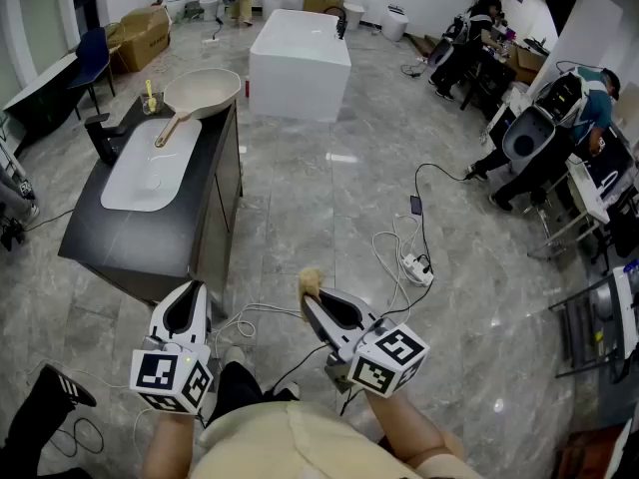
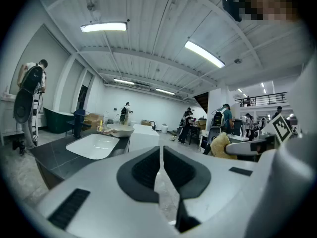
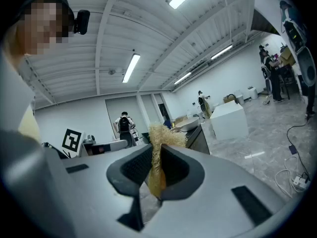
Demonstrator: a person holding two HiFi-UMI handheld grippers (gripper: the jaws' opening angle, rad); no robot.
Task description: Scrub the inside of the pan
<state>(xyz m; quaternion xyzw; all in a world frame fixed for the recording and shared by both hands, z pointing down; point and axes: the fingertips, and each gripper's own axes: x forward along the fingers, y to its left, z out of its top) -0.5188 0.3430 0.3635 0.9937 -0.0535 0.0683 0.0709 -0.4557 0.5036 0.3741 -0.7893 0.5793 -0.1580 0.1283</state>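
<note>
I'm looking down on a wide workshop with a glossy grey stone floor (image 1: 329,198), and a dark counter (image 1: 90,233) with a white sink (image 1: 150,173) stands off to the far left. The pan (image 1: 205,90) sits at the far end of that counter, with its bowl toward the far right. Its handle runs back toward the near left and reaches over the far rim of the sink. My right gripper (image 1: 318,302) has its jaws pinched on a straw-coloured scrubber (image 1: 311,282), whose frayed tuft sticks out past the tips. My left gripper (image 1: 188,302) has its jaws pressed together on nothing. Both are held low and near my body, well apart from the pan. From the scrubber, the pan lies far ahead and to the left, across open floor. The left gripper is on the counter's side, so I judge it the nearer one for steadying the handle. The right would have to come forward and swing left to get the scrubber over the bowl. No scrubbing is under way; I judge this to be the approach.
</note>
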